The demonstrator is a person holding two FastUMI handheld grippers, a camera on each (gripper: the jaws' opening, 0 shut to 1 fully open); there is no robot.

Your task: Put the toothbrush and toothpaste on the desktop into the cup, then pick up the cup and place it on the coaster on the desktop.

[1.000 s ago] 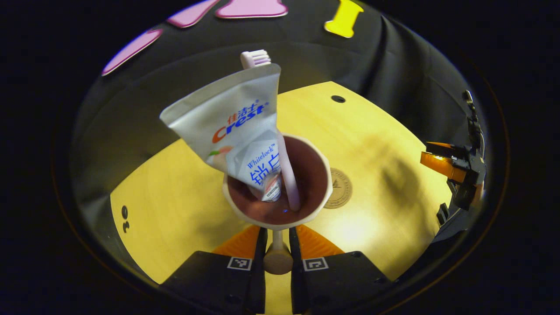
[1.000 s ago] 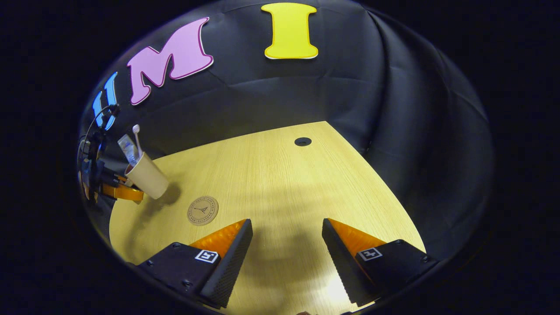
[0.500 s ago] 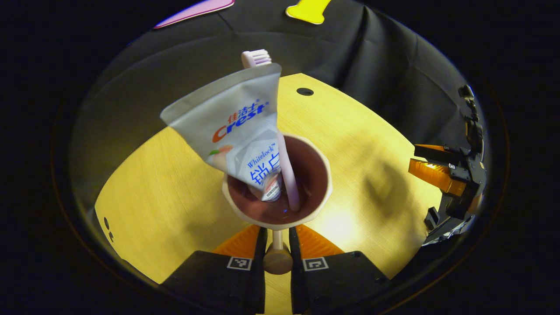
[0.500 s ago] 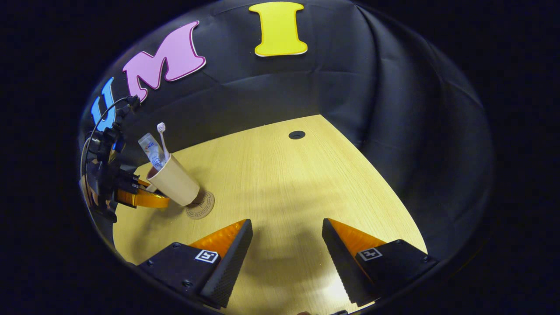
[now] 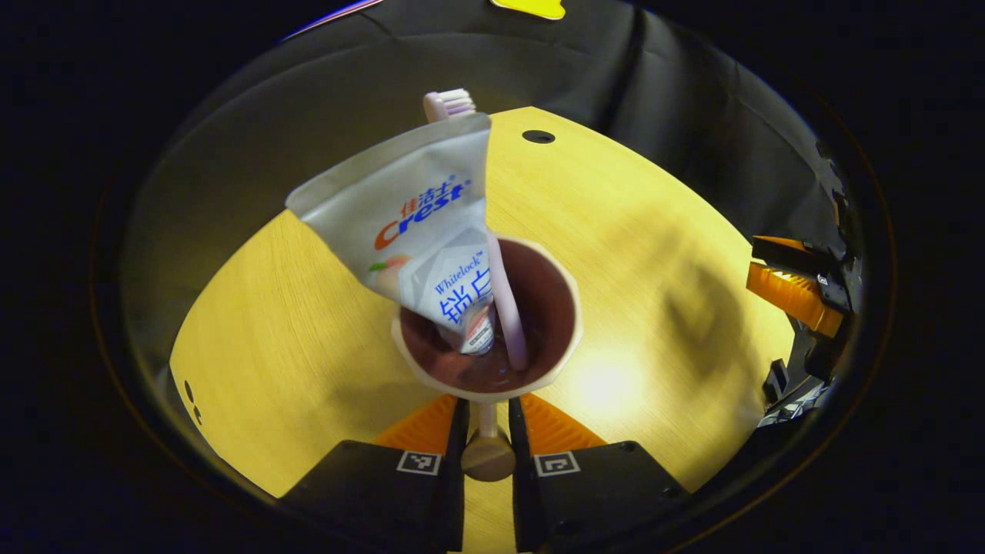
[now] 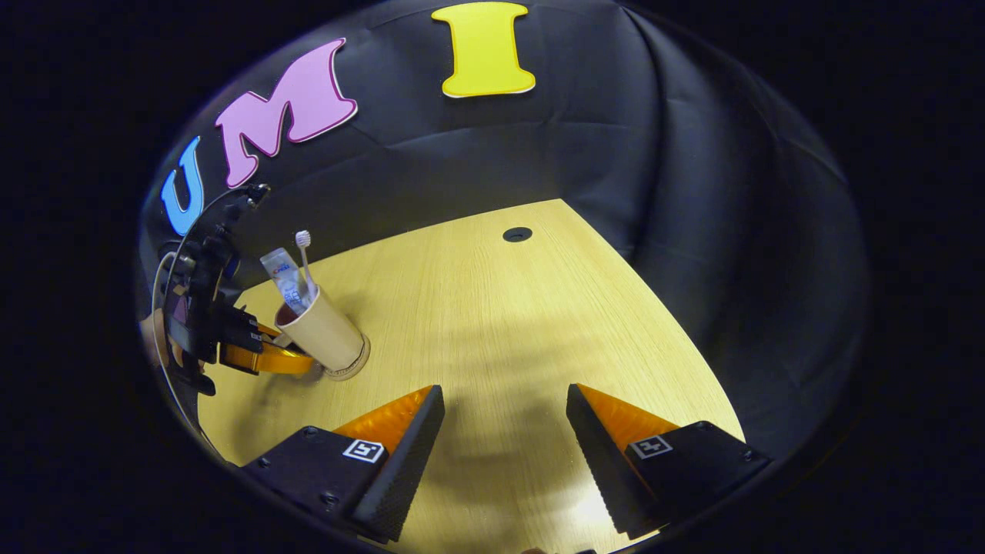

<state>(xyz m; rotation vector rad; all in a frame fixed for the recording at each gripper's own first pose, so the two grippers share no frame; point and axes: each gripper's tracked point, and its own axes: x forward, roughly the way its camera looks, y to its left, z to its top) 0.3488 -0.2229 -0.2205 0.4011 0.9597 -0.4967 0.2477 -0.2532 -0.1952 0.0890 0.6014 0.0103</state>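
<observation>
The left tongs (image 5: 486, 419) pinch the beige paper cup's (image 6: 323, 338) handle, cup seemingly seated on the round coaster (image 6: 355, 368); right tongs (image 6: 504, 431) gape wide.

Coaster (image 6: 355, 368): mostly covered by the cup (image 6: 325, 338) in the right gripper view, a thin arc showing at the cup's foot toward 4 o'clock; wholly hidden beneath the cup (image 5: 486, 332) in the left gripper view; whether the cup's base rests flat on it cannot be told. Toothbrush (image 5: 492, 254): lower handle sunk in the cup; head partly behind the toothpaste (image 5: 419, 223) at 12 o'clock. Toothpaste: cap end inside the cup, blurred. Right gripper (image 5: 796, 288): at 3 o'clock in the left gripper view, cut by the picture's edge. Person's hand (image 6: 154, 338): a sliver at 9 o'clock, behind the left gripper (image 6: 265, 355); fingertips there hidden by the cup.
</observation>
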